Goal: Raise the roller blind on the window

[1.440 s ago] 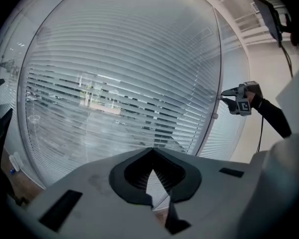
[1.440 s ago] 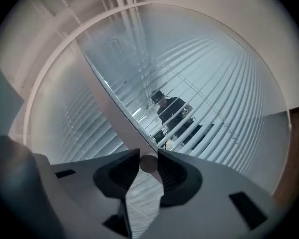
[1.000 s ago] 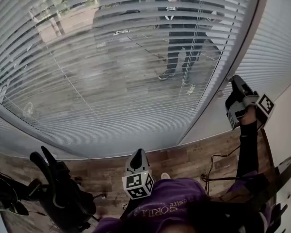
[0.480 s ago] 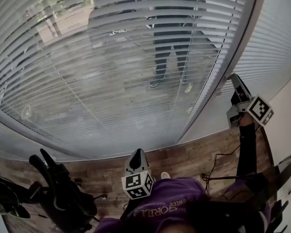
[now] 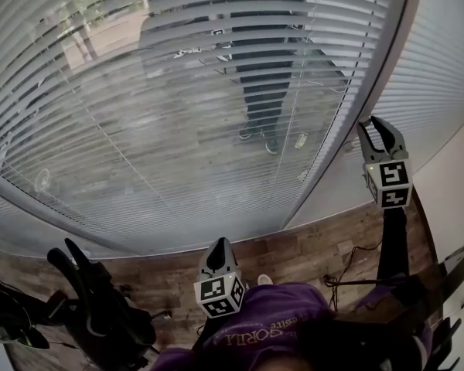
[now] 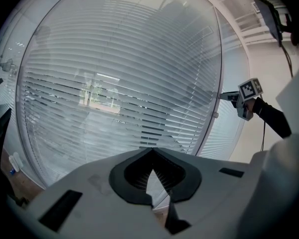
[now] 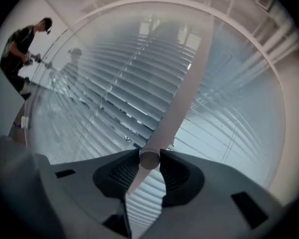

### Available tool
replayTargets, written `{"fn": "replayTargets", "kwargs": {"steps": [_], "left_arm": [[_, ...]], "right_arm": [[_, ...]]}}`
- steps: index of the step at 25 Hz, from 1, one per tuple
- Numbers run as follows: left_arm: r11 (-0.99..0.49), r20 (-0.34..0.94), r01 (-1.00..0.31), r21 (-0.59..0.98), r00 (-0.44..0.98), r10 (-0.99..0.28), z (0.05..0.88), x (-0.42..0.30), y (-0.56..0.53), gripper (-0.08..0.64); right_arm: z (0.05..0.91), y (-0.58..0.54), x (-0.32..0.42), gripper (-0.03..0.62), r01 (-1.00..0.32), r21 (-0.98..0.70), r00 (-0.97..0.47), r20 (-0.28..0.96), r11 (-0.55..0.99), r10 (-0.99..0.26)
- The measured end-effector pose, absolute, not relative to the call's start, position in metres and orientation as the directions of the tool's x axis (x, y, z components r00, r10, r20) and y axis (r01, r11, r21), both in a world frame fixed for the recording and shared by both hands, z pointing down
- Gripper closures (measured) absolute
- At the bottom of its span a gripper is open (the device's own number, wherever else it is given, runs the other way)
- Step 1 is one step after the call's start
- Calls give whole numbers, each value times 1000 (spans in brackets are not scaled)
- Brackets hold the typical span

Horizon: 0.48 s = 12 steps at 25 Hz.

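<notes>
A slatted blind (image 5: 162,91) covers the big window, its slats lowered and partly tilted. The blind's pale, thin wand (image 7: 178,101) hangs along the window's upright post. My right gripper (image 5: 377,130) is raised beside that post and is shut on the wand's lower end, which shows as a round tip between the pads (image 7: 149,159). The left gripper view shows the right gripper (image 6: 230,96) at the blind's right edge. My left gripper (image 5: 219,255) hangs low near my body, pointing at the blind (image 6: 114,83), its jaw tips together with nothing between them.
The grey window post (image 5: 348,122) separates this blind from a second one (image 5: 441,68) at the right. A black wheeled stand (image 5: 100,308) sits low left on the wooden floor (image 5: 309,246), where a cable (image 5: 348,255) trails. A person (image 7: 22,44) stands far left.
My right gripper has rolled about its own axis, so its marker cube now faces the head camera, and it has shifted slightly beside the post. The left gripper has stayed put.
</notes>
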<state>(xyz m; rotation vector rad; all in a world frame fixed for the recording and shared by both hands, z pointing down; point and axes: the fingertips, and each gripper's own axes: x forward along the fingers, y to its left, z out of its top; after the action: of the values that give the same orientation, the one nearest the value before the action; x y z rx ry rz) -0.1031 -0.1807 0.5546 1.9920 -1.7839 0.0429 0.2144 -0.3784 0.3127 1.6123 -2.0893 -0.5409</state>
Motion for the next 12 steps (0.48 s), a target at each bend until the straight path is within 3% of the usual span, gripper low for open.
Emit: {"fn": "replayTargets", "kwargs": {"steps": [3, 5, 8, 12], "left_arm": [[-50, 322, -949, 313, 155, -934, 555, -104, -181, 558], [-50, 322, -949, 313, 156, -934, 555, -104, -182, 558], [-50, 321, -949, 311, 155, -934, 555, -104, -182, 558], [-48, 320, -948, 314, 154, -935, 554, -105, -182, 558]], "right_arm": [[315, -381, 214, 477, -763, 615, -172, 108, 202, -979], [316, -382, 218, 476, -829, 518, -181, 113, 214, -977], [316, -385, 226, 476, -950, 160, -251, 125, 269, -960], [313, -386, 233, 476, -910, -312, -317, 100, 273, -943]]}}
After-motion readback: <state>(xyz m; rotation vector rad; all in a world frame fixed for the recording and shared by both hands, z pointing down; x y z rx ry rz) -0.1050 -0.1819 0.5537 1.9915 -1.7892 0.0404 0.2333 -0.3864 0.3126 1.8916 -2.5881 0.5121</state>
